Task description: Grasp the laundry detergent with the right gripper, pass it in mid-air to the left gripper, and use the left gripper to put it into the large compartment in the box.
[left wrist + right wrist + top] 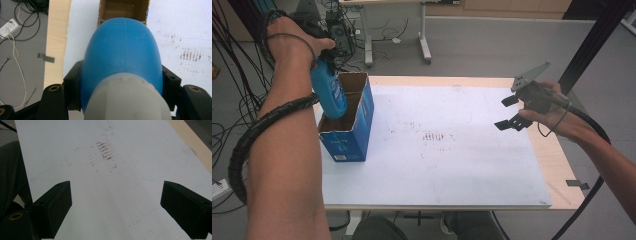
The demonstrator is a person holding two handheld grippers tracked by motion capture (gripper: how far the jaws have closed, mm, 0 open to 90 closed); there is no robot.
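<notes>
Worktop (557, 165), pale wood under a white sheet (452, 165), across centre of high view; rusty smudges (434, 137) mid-sheet. Open blue cardboard box (362, 127) upright at left centre, near sheet's left edge. Blue bottle (329, 92) at upper left, tilted, base dipped into box mouth, grey cap end up in the grip. In left gripper view, bottle (122, 50) at centre, box opening (123, 10) at top edge just beyond it. Left gripper (324, 55) at upper left, jaws clamped on bottle near cap. Right gripper (510, 112) at right centre, above sheet, well apart from box; jaws spread wide, nothing between.
</notes>
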